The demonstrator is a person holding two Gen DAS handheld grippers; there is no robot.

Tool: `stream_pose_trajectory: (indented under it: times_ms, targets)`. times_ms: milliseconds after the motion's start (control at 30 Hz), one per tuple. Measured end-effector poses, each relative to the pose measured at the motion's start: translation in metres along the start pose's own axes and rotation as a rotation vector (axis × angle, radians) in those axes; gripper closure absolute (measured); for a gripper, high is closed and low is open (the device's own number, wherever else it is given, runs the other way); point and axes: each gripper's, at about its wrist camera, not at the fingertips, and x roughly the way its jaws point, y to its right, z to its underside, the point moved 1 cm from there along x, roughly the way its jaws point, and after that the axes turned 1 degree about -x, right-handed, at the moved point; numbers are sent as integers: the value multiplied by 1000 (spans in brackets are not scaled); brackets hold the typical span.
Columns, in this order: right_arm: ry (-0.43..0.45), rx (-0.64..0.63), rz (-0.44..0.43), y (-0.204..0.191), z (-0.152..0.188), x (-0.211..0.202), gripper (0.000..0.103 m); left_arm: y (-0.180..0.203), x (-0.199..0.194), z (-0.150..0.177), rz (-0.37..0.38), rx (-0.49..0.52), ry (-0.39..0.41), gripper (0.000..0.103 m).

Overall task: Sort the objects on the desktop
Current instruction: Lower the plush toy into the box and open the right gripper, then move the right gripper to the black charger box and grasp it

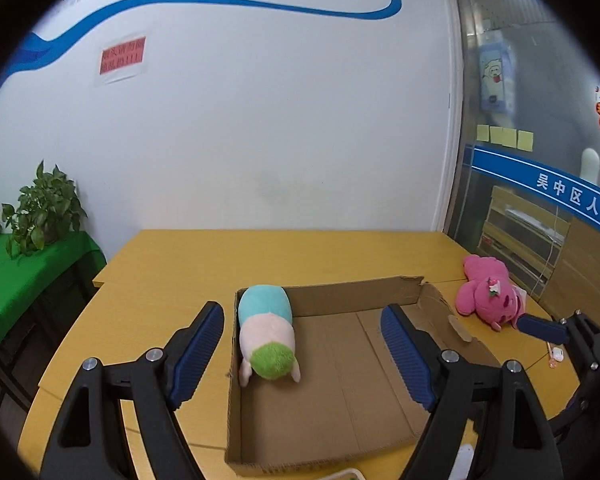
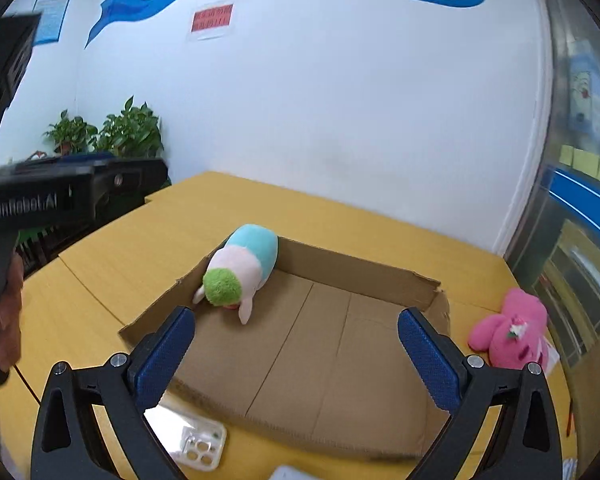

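A shallow open cardboard box (image 1: pixel 340 384) (image 2: pixel 320 344) lies on the yellow table. A plush toy with a blue, pale pink and green body (image 1: pixel 266 334) (image 2: pixel 240 268) lies inside it against the left wall. A pink plush bear (image 1: pixel 490 294) (image 2: pixel 512 334) lies on the table to the right of the box. My left gripper (image 1: pixel 302 354) is open and empty above the box's near part. My right gripper (image 2: pixel 296 354) is open and empty above the box's front. The right gripper's blue fingertip (image 1: pixel 540 328) shows in the left wrist view beside the pink bear.
A small white tray (image 2: pixel 198 440) lies on the table (image 2: pixel 112 264) by the box's near edge. A small pink and white item (image 1: pixel 554 354) lies near the right edge. A green-covered side table (image 1: pixel 24 276) with potted plants (image 1: pixel 46 208) stands at left. The wall is behind.
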Motion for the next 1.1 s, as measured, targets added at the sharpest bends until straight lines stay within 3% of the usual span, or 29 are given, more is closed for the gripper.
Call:
stream_pose_trajectory:
  times_ms: [100, 333, 700, 933, 1100]
  targets:
    - [-3, 3, 23, -6, -13, -16, 0, 21, -16, 11, 2, 22, 20, 22]
    - [19, 10, 54, 2, 15, -63, 0, 63, -38, 35, 62, 39, -4, 22]
    - [-27, 55, 44, 44, 57, -76, 0, 99, -47, 80, 73, 5, -82, 22]
    - [-78, 41, 20, 62, 96, -77, 0, 121, -28, 122, 204, -42, -255, 22]
    - [-142, 15, -79, 73, 165, -90, 0, 135, -6, 158, 291, -81, -408, 22]
